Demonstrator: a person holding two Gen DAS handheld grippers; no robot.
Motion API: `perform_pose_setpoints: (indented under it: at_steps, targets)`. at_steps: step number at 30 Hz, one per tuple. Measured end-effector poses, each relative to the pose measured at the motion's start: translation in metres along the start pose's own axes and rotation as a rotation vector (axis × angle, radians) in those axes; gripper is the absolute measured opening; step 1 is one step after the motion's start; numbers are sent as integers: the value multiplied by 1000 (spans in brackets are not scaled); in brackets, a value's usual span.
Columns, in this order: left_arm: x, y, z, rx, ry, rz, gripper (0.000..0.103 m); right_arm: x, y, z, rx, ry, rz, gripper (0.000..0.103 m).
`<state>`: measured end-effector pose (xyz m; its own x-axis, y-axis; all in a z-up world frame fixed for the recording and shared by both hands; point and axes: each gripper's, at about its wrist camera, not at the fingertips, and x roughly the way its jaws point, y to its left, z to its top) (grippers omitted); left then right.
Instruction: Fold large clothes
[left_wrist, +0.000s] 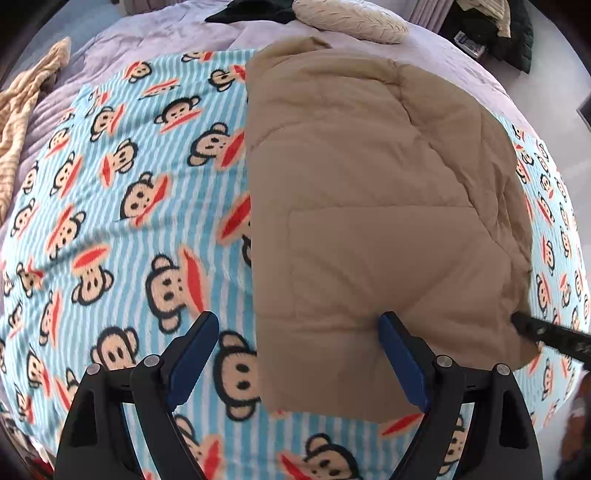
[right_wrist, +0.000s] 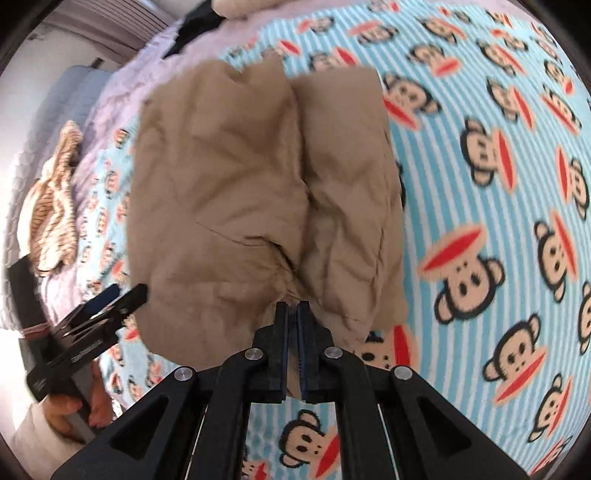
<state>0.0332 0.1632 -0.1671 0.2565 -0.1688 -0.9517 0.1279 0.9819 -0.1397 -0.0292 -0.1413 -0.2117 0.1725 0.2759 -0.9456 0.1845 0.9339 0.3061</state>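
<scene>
Two grippers work over a tan padded garment (left_wrist: 369, 192) lying on a monkey-print blanket (left_wrist: 110, 221) on the bed. The right gripper (right_wrist: 293, 308) has its jaws closed on the garment's near edge. The left gripper (left_wrist: 299, 325) hangs with jaws wide apart, one finger over the garment's near corner, gripping nothing.

The tan padded garment (left_wrist: 369, 192) lies folded and rumpled on the monkey-print blanket (left_wrist: 122, 206).

monkey-print blanket (left_wrist: 122, 206) lies flat and bare left of the tan garment (left_wrist: 369, 192), open passage there. Striped cloth (left_wrist: 22, 110) bunched at far left edge, cream pillow (left_wrist: 351, 18) and dark clothing (left_wrist: 251, 13) block the far side
</scene>
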Motion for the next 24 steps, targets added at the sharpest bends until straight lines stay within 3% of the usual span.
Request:
perform_pose_setpoints:
  at_steps: [14,20,24]
  targets:
    - [3,-5,-8,71,18,5,89,27,2,-2,19,37,-107,6]
    - [5,-5,-7,74,15,17,89,-26,16,11,-7,-165,-87,6]
    - [8,-10,-6,91,13,40,89,-42,32,54,-30,-268,-33,6]
